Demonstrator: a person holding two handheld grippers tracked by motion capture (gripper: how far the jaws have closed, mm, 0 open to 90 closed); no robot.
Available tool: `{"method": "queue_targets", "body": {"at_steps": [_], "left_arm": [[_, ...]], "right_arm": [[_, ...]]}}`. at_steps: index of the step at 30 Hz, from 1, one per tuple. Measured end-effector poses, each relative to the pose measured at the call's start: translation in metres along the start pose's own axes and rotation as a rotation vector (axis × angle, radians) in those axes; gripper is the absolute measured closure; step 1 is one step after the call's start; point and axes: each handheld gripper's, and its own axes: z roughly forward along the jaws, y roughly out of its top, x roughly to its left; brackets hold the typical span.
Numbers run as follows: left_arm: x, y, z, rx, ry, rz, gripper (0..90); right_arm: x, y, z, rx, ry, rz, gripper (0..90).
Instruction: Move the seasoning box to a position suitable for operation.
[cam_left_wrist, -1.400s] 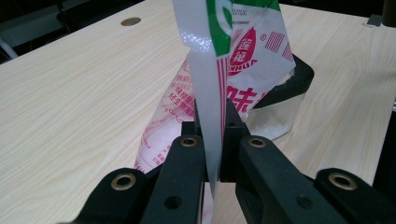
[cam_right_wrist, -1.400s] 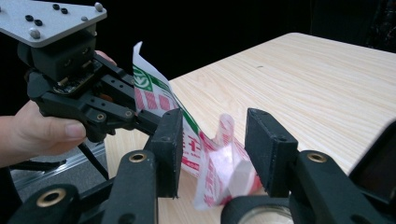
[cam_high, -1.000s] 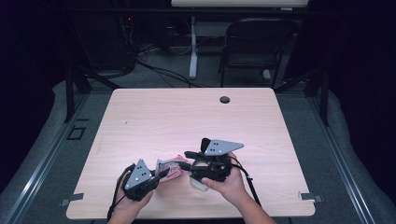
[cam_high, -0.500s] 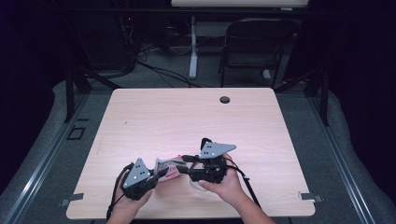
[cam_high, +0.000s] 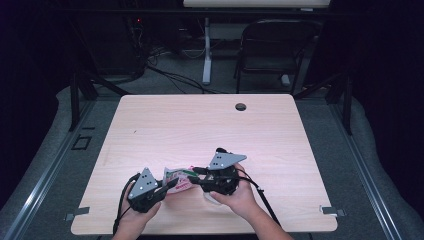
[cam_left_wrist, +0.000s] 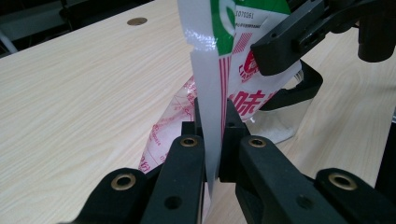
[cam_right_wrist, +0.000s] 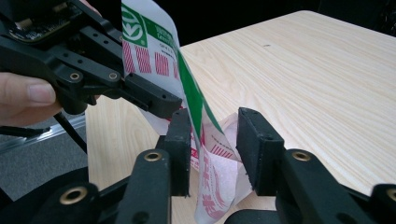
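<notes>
The high view is showing a person's two hands working at the near edge of a pale wooden table (cam_high: 210, 125), each hand holding a black two-jaw gripper with a grey three-cornered plate on top. Between the two tools, a white plastic bag printed in red and green (cam_high: 177, 180) is hanging just above the table near its front edge, well apart from the small round dark hole (cam_high: 241, 106) at the far side of the table.

The left gripper (cam_left_wrist: 211, 126) is clamping one flat edge of the bag: in the left gripper view its jaws are pressing together on the thin white film, which is rising upright out of them.

The right gripper (cam_right_wrist: 212, 140) is coming at the bag from the other side. In the right gripper view its jaws are standing apart with the bag's green-striped upper edge and red-printed lower part passing between them; they have just been closing, and the left-hand pad is lying against the film while the other pad is clear of it. Behind the bag, the left gripper and the fingers (cam_right_wrist: 28, 100) holding it are showing.
</notes>
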Motion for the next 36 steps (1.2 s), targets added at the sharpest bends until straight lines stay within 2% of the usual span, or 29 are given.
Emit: {"method": "queue_targets", "body": {"at_steps": [5, 6, 11, 18, 23, 24, 34, 36], "left_arm": [[-0.0004, -0.0004, 0.0007, -0.002, -0.001, 0.000, 90.0], [-0.0005, -0.0005, 0.0009, 0.001, -0.002, 0.001, 90.0], [-0.0005, -0.0005, 0.0013, 0.003, -0.002, -0.002, 90.0], [-0.0008, -0.0007, 0.0017, 0.005, -0.003, 0.001, 90.0], [-0.0007, -0.0012, 0.0020, 0.001, -0.005, 0.001, 90.0], [-0.0007, -0.0013, 0.0020, 0.001, -0.005, 0.001, 90.0], [0.0002, -0.0022, 0.0016, -0.003, -0.002, -0.002, 89.7], [0.0009, -0.0025, 0.0013, -0.003, 0.004, -0.008, 87.2]], "right_arm": [[-0.0005, -0.0008, 0.0021, 0.022, 0.001, -0.010, 68.9], [-0.0008, -0.0016, 0.0036, 0.028, 0.002, 0.002, 71.4], [-0.0016, -0.0021, 0.0049, 0.042, 0.009, 0.006, 73.1], [-0.0014, -0.0024, 0.0057, 0.047, 0.020, 0.003, 77.0], [0.0001, -0.0015, 0.0060, 0.052, 0.024, 0.007, 82.7], [0.0005, -0.0012, 0.0062, 0.053, 0.028, 0.008, 86.2], [-0.0001, -0.0001, 0.0075, 0.050, 0.032, 0.025, 88.5], [0.0001, 0.0003, 0.0078, 0.050, 0.032, 0.030, 88.9]]}}
